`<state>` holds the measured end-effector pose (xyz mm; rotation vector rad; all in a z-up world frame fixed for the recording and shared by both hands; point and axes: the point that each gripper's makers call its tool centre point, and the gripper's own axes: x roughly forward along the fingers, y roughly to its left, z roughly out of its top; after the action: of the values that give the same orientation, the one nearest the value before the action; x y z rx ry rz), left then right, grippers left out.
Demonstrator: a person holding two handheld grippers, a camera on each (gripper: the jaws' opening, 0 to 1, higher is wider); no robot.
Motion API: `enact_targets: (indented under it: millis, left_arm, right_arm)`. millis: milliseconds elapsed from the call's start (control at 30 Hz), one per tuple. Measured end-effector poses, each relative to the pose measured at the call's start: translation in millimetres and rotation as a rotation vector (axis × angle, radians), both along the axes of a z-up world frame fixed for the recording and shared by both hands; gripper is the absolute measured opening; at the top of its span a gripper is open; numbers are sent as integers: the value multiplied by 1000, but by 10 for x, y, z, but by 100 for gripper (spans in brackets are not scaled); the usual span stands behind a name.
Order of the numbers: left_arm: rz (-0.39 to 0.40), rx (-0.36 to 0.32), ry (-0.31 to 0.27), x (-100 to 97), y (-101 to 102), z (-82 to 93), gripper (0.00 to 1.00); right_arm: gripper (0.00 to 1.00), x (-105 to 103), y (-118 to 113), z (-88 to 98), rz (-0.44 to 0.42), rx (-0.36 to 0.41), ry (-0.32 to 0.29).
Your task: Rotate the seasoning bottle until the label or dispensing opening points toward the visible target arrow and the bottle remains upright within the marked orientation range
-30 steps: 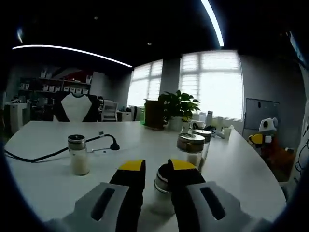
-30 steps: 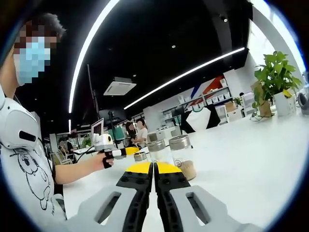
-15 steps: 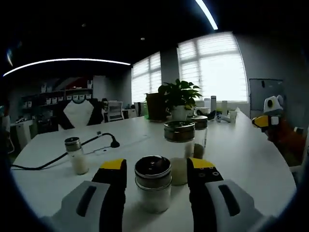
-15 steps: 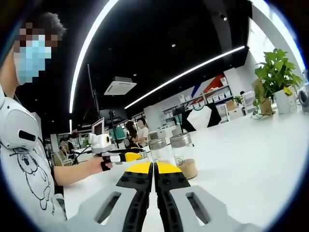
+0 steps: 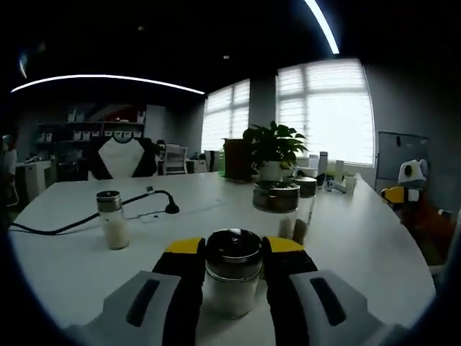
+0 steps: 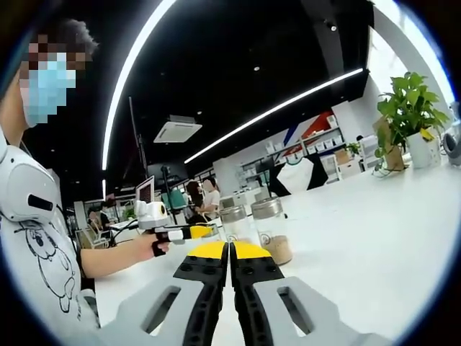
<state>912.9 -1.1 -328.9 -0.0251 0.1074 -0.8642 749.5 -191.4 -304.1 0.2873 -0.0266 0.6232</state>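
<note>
Left claw [image 5: 232, 254]: its 2 yellow-tipped jaws stand either side of the seasoning bottle [image 5: 232, 277], close against its glass; grasping it as far as the left gripper view shows.
Seasoning bottle: upright on the white worktop [image 5: 360, 245], metal lid on top, pale contents below.
Other bottles: 2 lidded jars [image 5: 281, 209] stand just behind it; 1 small shaker [image 5: 112, 220] stands well apart to the left, near a black cable [image 5: 86, 220].
Right claw [image 6: 229, 252]: jaws pressed together, clenched on nothing.
Right gripper view: 2 jars [image 6: 256, 231] sit ahead; the person's hand [image 6: 148, 249] holds the left claw beside them.
Background: potted plant [image 5: 272, 148] at the worktop's far edge.
</note>
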Motion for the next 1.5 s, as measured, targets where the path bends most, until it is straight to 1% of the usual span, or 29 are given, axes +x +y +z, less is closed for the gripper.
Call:
enact_targets:
  millis: [67,167,333,433,467,500,567,667,700,800,867,933,967,1033,1067,1100,1167,1200,1233,1267,1300,1333,1367,1400,1433,1467,1500]
  left_arm:
    - [-6,2,-2,-1,4,3,33]
    - [-27,-2,-1,-53,-31,7,33]
    - [-94,-5,18,-77,-45,8,33]
    - [-153,4,16,-86,-68,8,33]
    - [-179,-6,34,-87,-73,4,33]
    - [-184,-5,37,-73,-65,3,33]
    - [-213,9,31,-77,-72,-1,33]
    - [-281,34,21,-97,-88,-2,33]
    - [-312,38,28,-107,-96,-2,33]
    - [-358,53,33,-61,-75,-2,33]
    - [-407,58,35,-61,-77,-5,33]
    - [-450,52,41,-29,-62,-15,33]
    - [-457,54,38,-47,-82,-18,33]
    - [-466,49,45,-60,-99,-20,33]
    - [-469,52,39,-70,-104,-19,33]
    - [-468,55,38,-137,-156,-23,33]
    - [-463,55,35,-184,-192,-25,33]
    - [-458,62,28,-192,-198,-30,33]
    - [-442,79,27,-142,-157,-57,33]
    - [-425,105,22,-133,-146,-88,34]
    - [-403,123,2,-83,-117,-101,36]
    - [-380,119,-2,-68,-114,-94,43]
    - [-344,81,1,-28,-97,-57,48]
    - [-330,37,9,-19,-92,-10,50]
    - [-320,-27,22,-16,-77,53,50]
    - [-307,-43,25,-11,-67,68,50]
    - [-278,-52,21,15,-40,76,49]
  right_arm:
    - [0,3,1,5,1,1,0]
    - [0,9,-6,10,0,1,0]
    - [0,14,1,12,2,-3,1]
    - [0,16,7,10,4,-5,3]
    - [0,16,8,11,4,-7,3]
    - [0,16,8,15,4,-8,2]
    - [0,12,6,30,3,-7,-1]
    - [0,4,0,37,1,-7,-3]
    - [0,1,-4,33,0,-7,-2]
    - [0,-5,-8,12,-3,-6,4]
    - [0,-14,-4,7,-4,-5,5]
    - [0,-23,0,6,-4,-5,5]
    - [0,-27,0,4,-5,-8,5]
    - [0,-36,-8,1,-8,-10,5]
    - [0,-41,-18,1,-10,-10,5]
    - [0,-43,-24,3,-12,-9,5]
    - [0,-44,-32,7,-14,-6,4]
    - [0,-44,-31,7,-14,-6,4]
    - [0,-42,-29,7,-14,-8,4]
    - [0,-41,-25,8,-13,-9,3]
    - [0,-41,-19,9,-12,-9,2]
    - [0,-41,-17,9,-12,-9,2]
    - [0,-41,-11,8,-10,-8,2]
    - [0,-41,-7,4,-9,-7,3]
    - [0,-39,-5,-2,-10,-8,4]
    - [0,-38,-4,-4,-10,-8,4]
    - [0,-38,-2,-5,-9,-6,5]
